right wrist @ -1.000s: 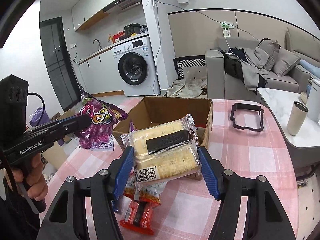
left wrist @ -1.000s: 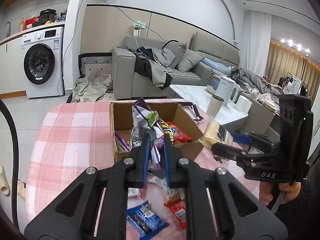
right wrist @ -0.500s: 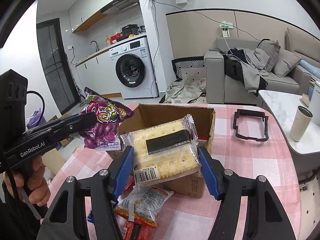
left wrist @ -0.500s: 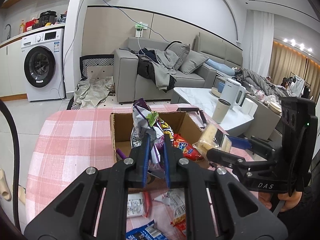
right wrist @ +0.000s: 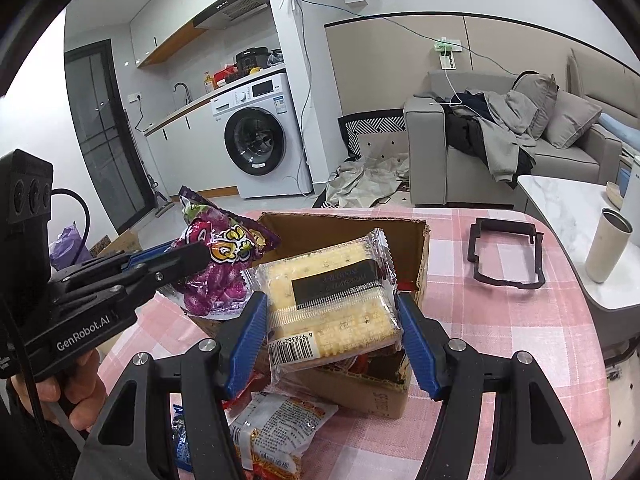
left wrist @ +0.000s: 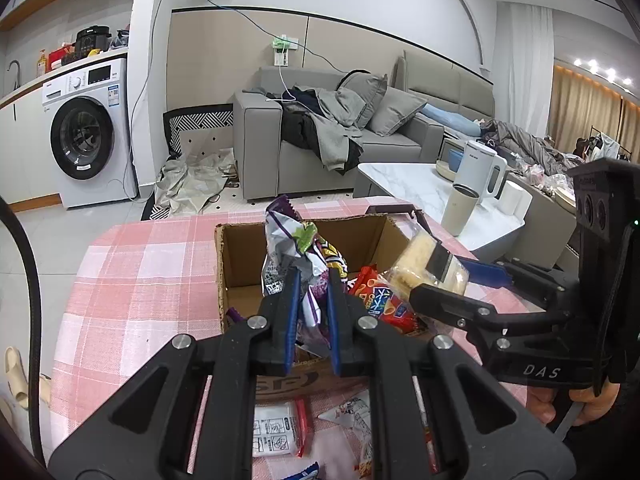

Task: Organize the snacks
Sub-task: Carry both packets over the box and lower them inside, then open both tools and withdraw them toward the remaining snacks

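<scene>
My left gripper [left wrist: 312, 300] is shut on a purple and silver snack bag [left wrist: 288, 248] and holds it over the open cardboard box [left wrist: 244, 264]; the bag also shows in the right wrist view [right wrist: 224, 256]. My right gripper [right wrist: 332, 320] is shut on a clear pack of yellow crackers [right wrist: 332, 292] and holds it over the box [right wrist: 416, 256]; the pack also shows in the left wrist view [left wrist: 424, 268]. A red snack bag [left wrist: 384, 300] lies inside the box.
Loose snack packets lie on the pink checked tablecloth in front of the box [left wrist: 276, 428] [right wrist: 276, 428]. A black plastic frame [right wrist: 504, 256] lies on the table's right. A cup [right wrist: 608, 248] stands on the marble side table beyond.
Both grippers have moved forward with their packs, from the box's near side to over its opening. The box and loose packets now sit lower and closer in both views.
</scene>
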Motion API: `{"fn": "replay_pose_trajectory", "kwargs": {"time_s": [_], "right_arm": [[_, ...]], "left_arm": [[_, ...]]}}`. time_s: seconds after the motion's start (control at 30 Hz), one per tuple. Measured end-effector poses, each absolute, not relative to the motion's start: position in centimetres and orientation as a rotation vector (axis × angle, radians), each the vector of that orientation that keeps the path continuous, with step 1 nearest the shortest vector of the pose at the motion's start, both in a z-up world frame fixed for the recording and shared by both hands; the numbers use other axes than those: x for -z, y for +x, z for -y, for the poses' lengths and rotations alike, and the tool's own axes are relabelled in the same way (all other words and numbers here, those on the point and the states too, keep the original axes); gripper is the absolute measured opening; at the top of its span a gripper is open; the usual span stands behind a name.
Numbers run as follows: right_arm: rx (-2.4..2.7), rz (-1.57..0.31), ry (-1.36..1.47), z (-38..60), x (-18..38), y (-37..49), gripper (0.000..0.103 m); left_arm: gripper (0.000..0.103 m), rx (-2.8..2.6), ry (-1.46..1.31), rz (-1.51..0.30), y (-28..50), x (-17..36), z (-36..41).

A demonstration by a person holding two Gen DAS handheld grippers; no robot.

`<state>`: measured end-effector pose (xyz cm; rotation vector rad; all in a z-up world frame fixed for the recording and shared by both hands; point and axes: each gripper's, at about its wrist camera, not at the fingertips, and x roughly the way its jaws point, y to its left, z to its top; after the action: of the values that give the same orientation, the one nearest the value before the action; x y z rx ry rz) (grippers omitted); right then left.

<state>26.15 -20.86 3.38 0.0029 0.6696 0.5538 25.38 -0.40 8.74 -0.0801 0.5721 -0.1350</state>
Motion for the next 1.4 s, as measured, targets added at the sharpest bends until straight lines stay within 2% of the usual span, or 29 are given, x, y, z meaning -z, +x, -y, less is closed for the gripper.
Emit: {"fn": "replay_pose_trajectory", "kwargs": {"time_s": [0.77,0.93,1.0,1.07,1.13,1.2,1.3,1.37,1.4], "right_arm": [[-0.561,-0.691,-0.012,19.6,-1.8,29.6,0.066],[-0.559,-0.679,-0.02,19.3,-2.0,29.7,0.068],[-0.565,-0.669,-0.029,19.3,-2.2,29.4,0.074],[-0.556,-0.65,-0.032,19.6,-2.7,28.8,0.082],[-0.549,-0.636,-0.034,20.0,-3.1,28.1,0.094],[-0.549,-0.638,-0.033,20.5,-3.4,27.6,0.101],[-0.55,-0.645,-0.046,21.2,-3.8,26.7,0.103],[-0.552,-0.649,-0.045,21.7,-3.9,26.1,0.103],[-0.551,-0.65,-0.044,22.0,-3.9,25.6,0.103]], "left_arm": [[0.01,0.088,-0.079,-0.604,29.0,-5.4,-0.5],[0.01,0.099,-0.088,-0.615,29.0,-5.3,-0.7],[0.012,0.099,-0.084,-0.613,28.6,-5.5,-0.9],[0.025,0.096,-0.079,-0.615,28.3,-5.8,-0.9],[0.065,0.087,-0.087,-0.626,27.9,-6.0,-1.0],[0.08,0.069,-0.102,-0.609,26.9,-6.4,-1.2],[0.083,0.069,-0.113,-0.611,25.7,-6.7,-1.3],[0.088,0.048,-0.11,-0.613,24.6,-6.8,-1.3],[0.094,0.041,-0.103,-0.61,24.1,-6.9,-1.3]]}}
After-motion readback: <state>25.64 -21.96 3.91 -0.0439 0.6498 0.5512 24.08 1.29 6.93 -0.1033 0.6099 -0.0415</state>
